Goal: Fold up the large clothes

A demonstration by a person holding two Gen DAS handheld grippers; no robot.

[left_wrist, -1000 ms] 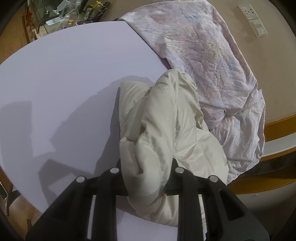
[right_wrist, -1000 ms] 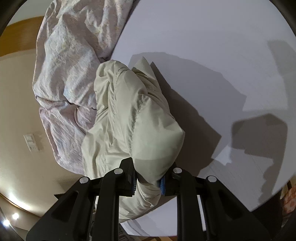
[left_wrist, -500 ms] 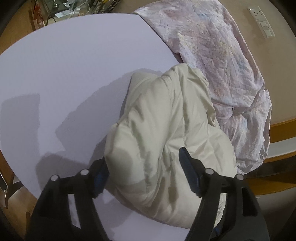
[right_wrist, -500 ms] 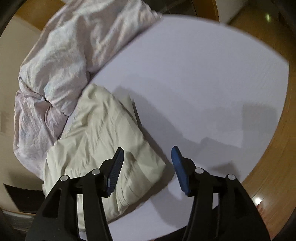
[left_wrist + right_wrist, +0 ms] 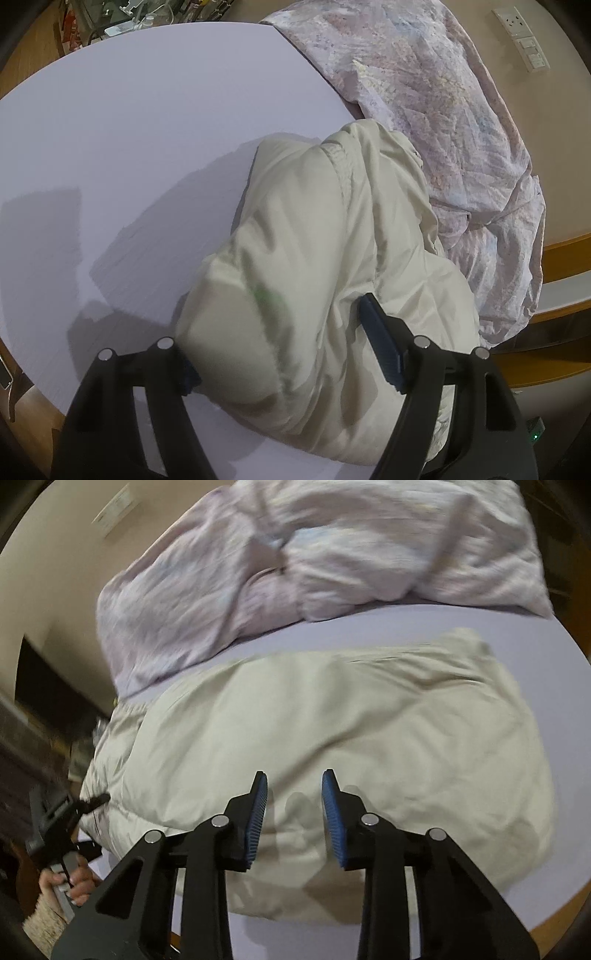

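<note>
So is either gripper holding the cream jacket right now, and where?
Neither. The left gripper straddles a fold of the cream jacket, jaws wide apart. The right gripper hovers above it, nothing between its jaws.

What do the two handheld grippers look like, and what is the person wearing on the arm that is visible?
Both the left gripper and the right gripper are matte black, with angular open-frame linkages, silver round pins at the pivots and ribbed blue pads on the inner faces of the fingers. In the right wrist view, the hand on the other gripper's grey handle has a cream, fuzzy knitted sleeve.
</note>
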